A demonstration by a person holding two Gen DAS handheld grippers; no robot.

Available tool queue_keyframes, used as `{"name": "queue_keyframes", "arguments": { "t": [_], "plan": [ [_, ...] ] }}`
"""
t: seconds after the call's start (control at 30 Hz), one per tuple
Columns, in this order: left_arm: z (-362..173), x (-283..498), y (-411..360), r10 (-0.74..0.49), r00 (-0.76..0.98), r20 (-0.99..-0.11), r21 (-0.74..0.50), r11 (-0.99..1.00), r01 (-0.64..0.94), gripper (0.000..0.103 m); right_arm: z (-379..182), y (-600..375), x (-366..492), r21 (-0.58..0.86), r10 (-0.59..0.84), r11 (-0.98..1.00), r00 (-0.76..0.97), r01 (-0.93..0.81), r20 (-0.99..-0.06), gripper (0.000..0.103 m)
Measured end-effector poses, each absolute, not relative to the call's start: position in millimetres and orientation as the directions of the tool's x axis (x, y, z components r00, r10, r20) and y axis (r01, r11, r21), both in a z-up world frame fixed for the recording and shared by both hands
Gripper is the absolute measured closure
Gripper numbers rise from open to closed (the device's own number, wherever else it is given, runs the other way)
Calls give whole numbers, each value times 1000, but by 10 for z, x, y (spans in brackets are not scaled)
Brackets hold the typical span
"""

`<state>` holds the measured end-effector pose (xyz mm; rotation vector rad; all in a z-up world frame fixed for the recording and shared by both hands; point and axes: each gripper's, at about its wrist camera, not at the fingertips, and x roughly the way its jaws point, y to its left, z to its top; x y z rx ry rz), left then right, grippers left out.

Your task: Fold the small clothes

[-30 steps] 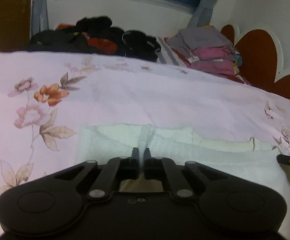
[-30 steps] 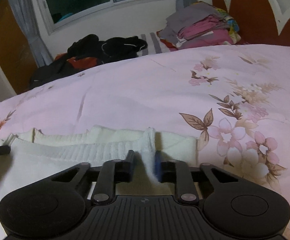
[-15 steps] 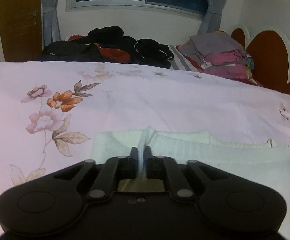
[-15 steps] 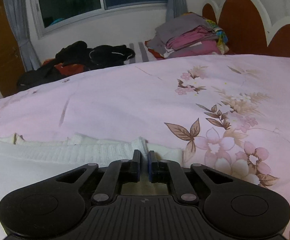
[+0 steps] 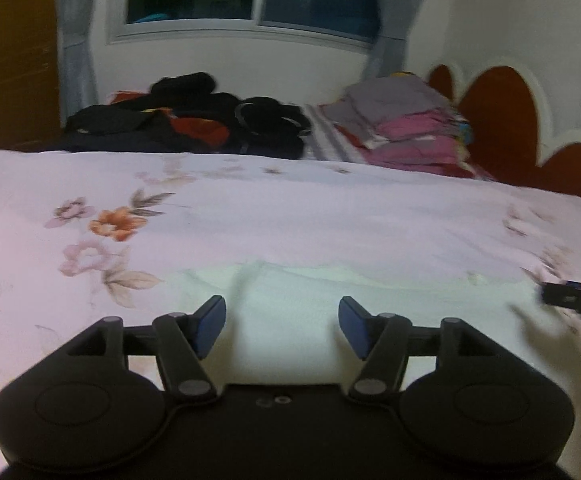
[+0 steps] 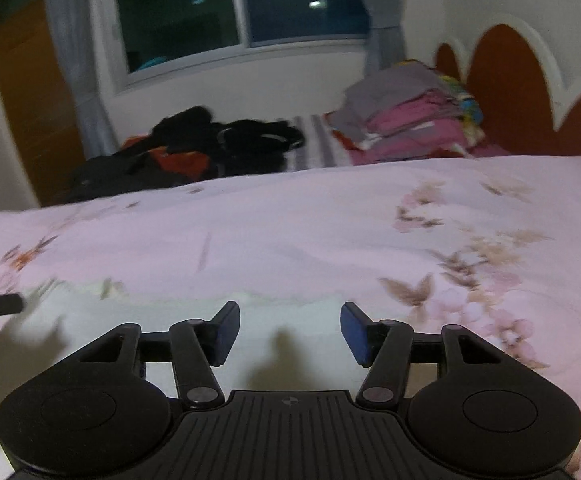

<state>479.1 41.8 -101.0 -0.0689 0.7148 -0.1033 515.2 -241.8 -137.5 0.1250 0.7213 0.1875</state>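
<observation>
A white garment [image 5: 370,312] lies flat on the pink floral bedspread [image 5: 290,216], near its front edge. Above it, the left gripper [image 5: 282,326] and right gripper [image 6: 289,334] are both opening, jaws well apart, gripping nothing; the cloth lies loose beneath them.

A folded cream-white knitted garment [image 5: 330,300] lies flat on the pink floral-printed bed cover [image 5: 290,216], at its near edge. The left gripper [image 5: 281,326] hangs over the garment's left part and the right gripper [image 6: 289,332] over its right part, both with jaws opening and nothing between them. Behind the cover, a heap of black and red clothes [image 5: 194,120] lies left of a stack of folded grey and pink clothes [image 5: 406,128], which sits beside the scalloped brown headboard [image 5: 502,120].
</observation>
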Motion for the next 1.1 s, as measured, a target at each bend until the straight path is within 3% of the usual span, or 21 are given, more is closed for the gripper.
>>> {"name": "queue_keyframes", "arguments": {
  "t": [0.07,0.13,0.37,0.53,0.83,1.1],
  "plan": [
    [-1014,4742,306,-144,738,-659,-103,990,101,41,-1390,-2287,5111,171,233,972,723,-160,-650,48],
    [-1060,4724,216,-161,721,-674,-110,987,118,41,-1432,-2162,5086,174,255,967,702,-186,-664,57],
    [-1355,4717,232,-116,666,-737,-82,993,83,42,-1636,-1927,4990,131,264,960,656,-246,-707,57],
    [-1378,4673,366,-90,665,-741,-49,996,80,42,-1783,-2219,4904,53,155,984,672,-170,-725,57],
    [-1329,4614,390,-49,658,-751,-31,999,39,42,-1792,-2503,4756,79,122,992,690,-94,-713,57],
    [-1150,4429,310,-79,660,-747,-70,997,40,40,-1579,-2317,4536,137,211,977,698,-161,-684,57]
  ]
}}
